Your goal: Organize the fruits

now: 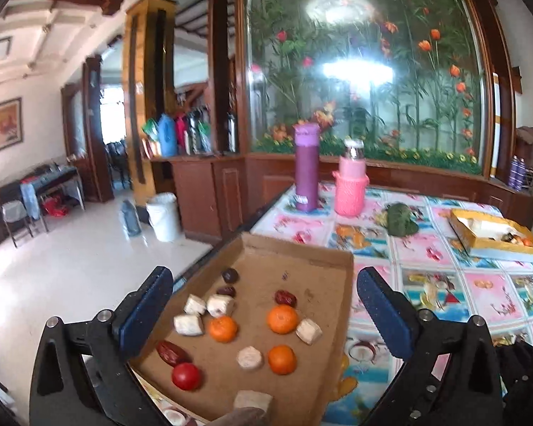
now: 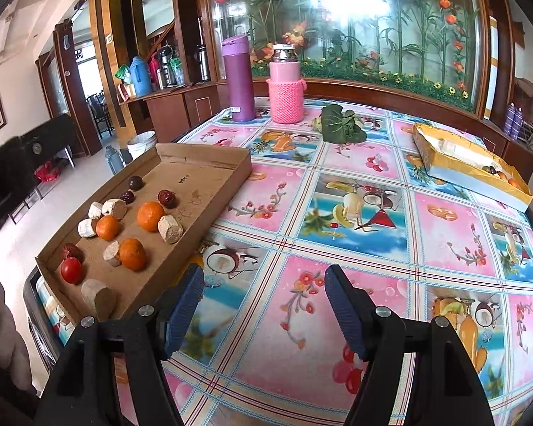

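The left tongs (image 1: 263,305) are standing spread wide with nothing pinched, their blue pads straddling the near part of a shallow brown cardboard tray (image 1: 302,248) that is sitting at the left edge of the table (image 2: 355,284). The right tongs (image 2: 263,305) are also gaping open and empty, hovering over the bare flowered pink-and-blue oilcloth just right of that tray.

Looking along the left tongs, the fruit is lying loose on the tray floor: a small red tomato (image 1: 186,376) nearest, touching a wrinkled dark red date (image 1: 170,352); three round orange tangerines (image 1: 282,318) near the middle; pale beige cut chunks (image 1: 249,357) scattered among them; more dates and one dark round fruit (image 1: 230,275) farther back. One chunk at the very near edge is partly hidden.

The right-hand view is showing what the left barely catches: a long yellow-walled, white-lined box (image 2: 472,163) well apart at the table's far right, with a few small fruits in its near corner. It is also showing a bit of the left tool at the left border.

Farther off, a green leafy bundle (image 2: 341,124), a pink knit-sleeved bottle (image 2: 286,99) and a tall purple flask (image 2: 238,81) are standing near the far edge, before a glass panel of painted flowers.
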Tool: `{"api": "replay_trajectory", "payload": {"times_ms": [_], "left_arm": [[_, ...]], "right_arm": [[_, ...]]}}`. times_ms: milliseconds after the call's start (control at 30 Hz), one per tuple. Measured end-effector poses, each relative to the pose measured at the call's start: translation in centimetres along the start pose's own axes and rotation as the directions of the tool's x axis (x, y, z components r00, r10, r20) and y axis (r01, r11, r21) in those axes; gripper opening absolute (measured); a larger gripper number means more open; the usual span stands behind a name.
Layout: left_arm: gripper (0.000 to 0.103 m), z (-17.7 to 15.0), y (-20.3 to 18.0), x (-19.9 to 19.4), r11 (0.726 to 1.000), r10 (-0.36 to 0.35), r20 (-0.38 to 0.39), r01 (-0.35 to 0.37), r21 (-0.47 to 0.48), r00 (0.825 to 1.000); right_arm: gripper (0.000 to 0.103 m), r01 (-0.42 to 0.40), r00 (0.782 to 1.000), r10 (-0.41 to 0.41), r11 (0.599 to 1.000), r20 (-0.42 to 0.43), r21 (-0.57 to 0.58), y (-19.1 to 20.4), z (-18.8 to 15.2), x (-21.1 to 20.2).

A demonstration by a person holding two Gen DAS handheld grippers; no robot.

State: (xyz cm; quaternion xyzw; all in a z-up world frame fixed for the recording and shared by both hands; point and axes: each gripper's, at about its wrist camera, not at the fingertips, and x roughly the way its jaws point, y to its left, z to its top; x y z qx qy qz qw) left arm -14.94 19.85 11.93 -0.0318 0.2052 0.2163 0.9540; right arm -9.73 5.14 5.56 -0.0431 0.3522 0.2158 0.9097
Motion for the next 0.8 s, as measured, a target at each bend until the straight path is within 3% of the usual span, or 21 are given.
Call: {"api": "replay_trajectory", "payload": {"times_ms": [167, 300, 800], "left_arm": [[0.103, -0.8, 0.8, 2.6, 0.999, -0.046, -0.132, 0.042, -0.031, 0.990], [0.103, -1.6, 1.5, 3.6, 0.997, -0.064, -0.180, 0.055, -0.052, 0.982], [0.103, -2.6, 1.8, 5.2, 0.998, -0.068, -0.253, 0.061, -0.035, 0.965]], "right_arm": [[0.079, 0.011, 1.000, -0.011, 1.000, -0.007, -0.012, 0.4, -0.1, 0.2], [0.081, 0.025, 1.000, -0.025, 1.000, -0.015, -0.018, 0.7, -0.1, 0.7], [0.082, 0.007, 0.999, -0.011, 0.997, -0.045, -0.074, 2.9, -0.2, 2.1]]}}
